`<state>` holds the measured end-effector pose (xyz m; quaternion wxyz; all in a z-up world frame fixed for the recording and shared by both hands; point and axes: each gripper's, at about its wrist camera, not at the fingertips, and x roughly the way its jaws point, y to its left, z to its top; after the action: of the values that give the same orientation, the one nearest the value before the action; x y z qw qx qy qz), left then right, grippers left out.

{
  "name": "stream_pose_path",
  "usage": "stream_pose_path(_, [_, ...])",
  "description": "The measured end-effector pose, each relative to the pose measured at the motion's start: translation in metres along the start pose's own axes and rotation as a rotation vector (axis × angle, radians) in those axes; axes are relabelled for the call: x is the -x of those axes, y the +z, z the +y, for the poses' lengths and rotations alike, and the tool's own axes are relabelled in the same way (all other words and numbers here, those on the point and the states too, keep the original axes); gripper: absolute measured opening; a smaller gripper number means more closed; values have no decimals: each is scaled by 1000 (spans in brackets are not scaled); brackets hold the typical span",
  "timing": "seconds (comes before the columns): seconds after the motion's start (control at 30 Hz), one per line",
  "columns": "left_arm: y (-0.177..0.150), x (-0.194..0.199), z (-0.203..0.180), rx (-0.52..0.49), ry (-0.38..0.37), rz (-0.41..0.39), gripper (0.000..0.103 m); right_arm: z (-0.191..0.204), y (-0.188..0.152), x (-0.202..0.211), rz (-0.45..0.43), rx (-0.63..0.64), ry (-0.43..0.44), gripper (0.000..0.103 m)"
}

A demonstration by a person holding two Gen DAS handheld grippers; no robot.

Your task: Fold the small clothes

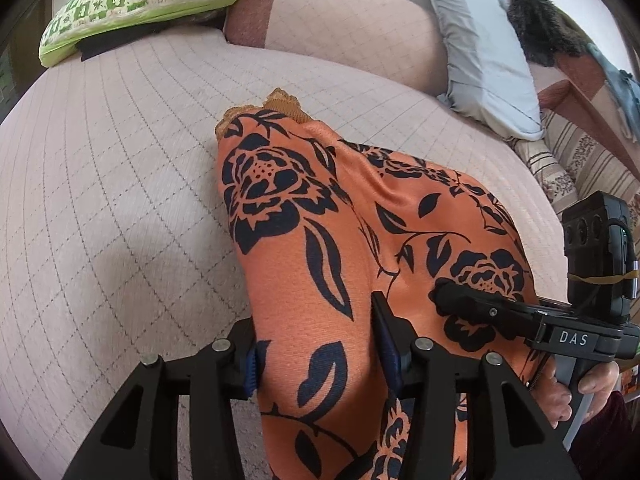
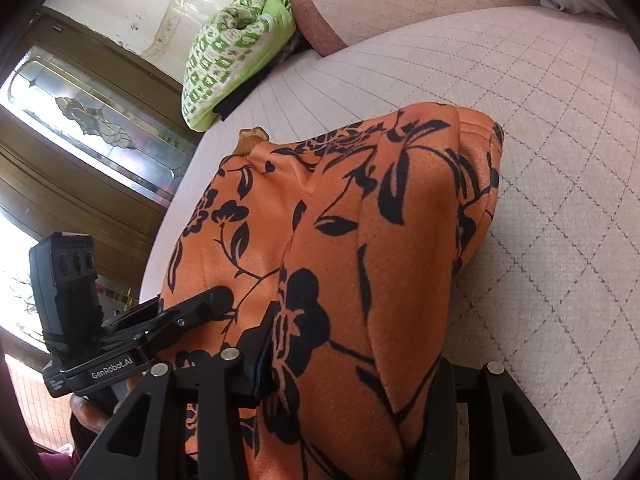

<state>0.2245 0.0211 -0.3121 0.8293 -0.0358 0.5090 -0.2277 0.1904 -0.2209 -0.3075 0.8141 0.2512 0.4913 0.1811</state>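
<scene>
An orange garment with a black flower print [image 1: 328,240] hangs and drapes over the quilted pale pink bed cover [image 1: 120,200]; its far end with a brown trim rests on the cover. My left gripper [image 1: 320,360] is shut on the garment's near edge, cloth bunched between its fingers. My right gripper [image 1: 452,300] shows at the right of the left wrist view, gripping the same edge. In the right wrist view the right gripper [image 2: 352,376] is shut on the garment [image 2: 360,240], cloth hiding its right finger. The left gripper [image 2: 216,300] shows at the left.
A green and white patterned cushion [image 1: 140,0] lies at the far end of the bed, beside a pink bolster [image 1: 340,20]. A grey pillow [image 1: 480,60] and a dark furry thing [image 1: 540,28] lie at the right. A wooden glazed door [image 2: 80,140] stands left of the bed.
</scene>
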Motion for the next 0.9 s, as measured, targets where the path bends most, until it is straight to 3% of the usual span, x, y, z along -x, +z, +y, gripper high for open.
stream_pose_path(0.23, [5, -10, -8, 11, 40, 2, 62, -5, 6, -10, 22, -33, -17, 60])
stream_pose_path(0.43, [5, -10, -16, -14, 133, -28, 76, -7, 4, -5, 24, -33, -40, 68])
stream_pose_path(0.9, [-9, 26, -23, -62, 318, -158, 76, -17, -19, 46, -80, 2, -90, 68])
